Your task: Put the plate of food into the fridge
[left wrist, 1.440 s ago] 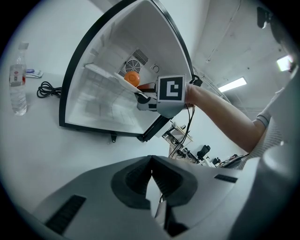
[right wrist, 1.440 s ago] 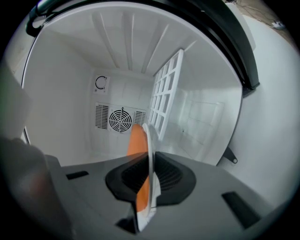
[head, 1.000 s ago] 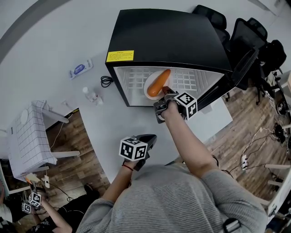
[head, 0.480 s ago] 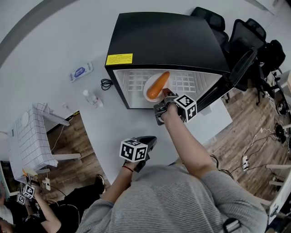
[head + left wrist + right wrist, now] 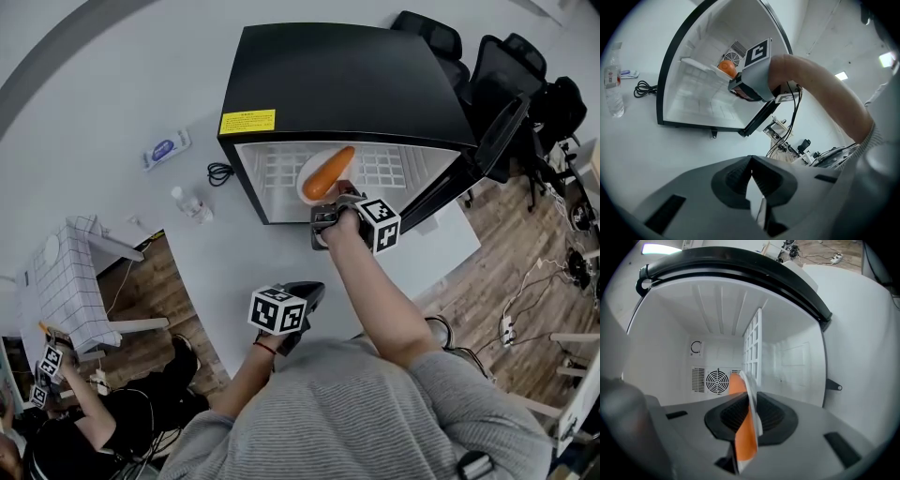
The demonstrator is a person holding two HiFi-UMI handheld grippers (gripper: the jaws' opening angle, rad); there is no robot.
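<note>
Black fridge (image 5: 347, 84) on the bench (image 5: 234, 262), door open. White plate (image 5: 303, 184) with a long orange food piece (image 5: 328, 172) lies on the wire shelf (image 5: 384, 164) inside. Right gripper (image 5: 337, 193) at the plate's near rim: fingers (image 5: 777, 416) narrow, just been easing apart, rim between them. Left gripper (image 5: 309, 291) over the bench, fingers (image 5: 735, 180) closed together, empty.

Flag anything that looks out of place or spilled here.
Nothing stands out. The plate with its orange food rests on the grid shelf inside the open fridge, nothing spilled; a bottle and coiled cable sit beside it.
</note>
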